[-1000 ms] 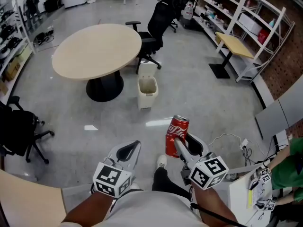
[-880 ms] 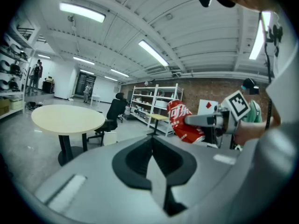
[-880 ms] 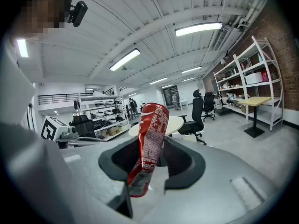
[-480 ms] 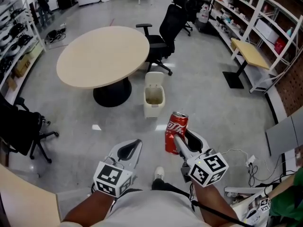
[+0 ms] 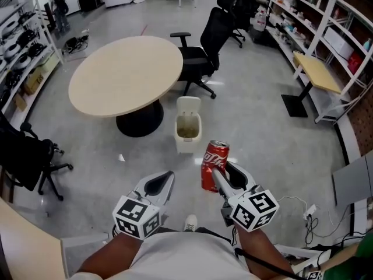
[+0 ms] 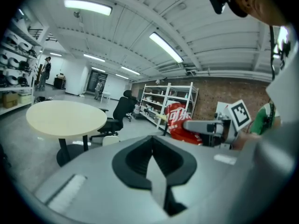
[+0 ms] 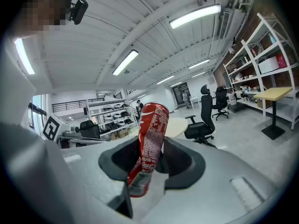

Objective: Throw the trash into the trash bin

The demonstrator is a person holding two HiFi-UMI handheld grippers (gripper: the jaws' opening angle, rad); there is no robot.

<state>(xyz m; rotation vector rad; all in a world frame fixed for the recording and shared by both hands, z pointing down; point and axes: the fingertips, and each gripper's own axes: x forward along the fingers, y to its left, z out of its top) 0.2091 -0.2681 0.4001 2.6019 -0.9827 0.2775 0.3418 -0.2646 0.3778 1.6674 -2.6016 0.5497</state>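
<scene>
A red soda can (image 5: 214, 165) stands tilted between the jaws of my right gripper (image 5: 219, 175), which is shut on it and held out over the grey floor. The right gripper view shows the can (image 7: 149, 148) pinched low between the pads, its top leaning right. My left gripper (image 5: 158, 185) is beside it on the left, shut and empty. A cream trash bin (image 5: 187, 126) with its lid flipped up stands on the floor ahead, beside the round table. From the left gripper view I see the can (image 6: 180, 122) at the right and the bin (image 6: 110, 140) low in the middle.
A round beige table (image 5: 125, 74) on a black base stands left of the bin. A black office chair (image 5: 204, 45) is behind the bin, another black chair (image 5: 26, 156) at far left. Shelving (image 5: 326, 34) and a small desk (image 5: 317, 72) line the right side. Cables (image 5: 309, 212) lie at lower right.
Both grippers and the view have advanced across the floor toward the bin and table, which now sit closer. The can stays held in the right gripper.
</scene>
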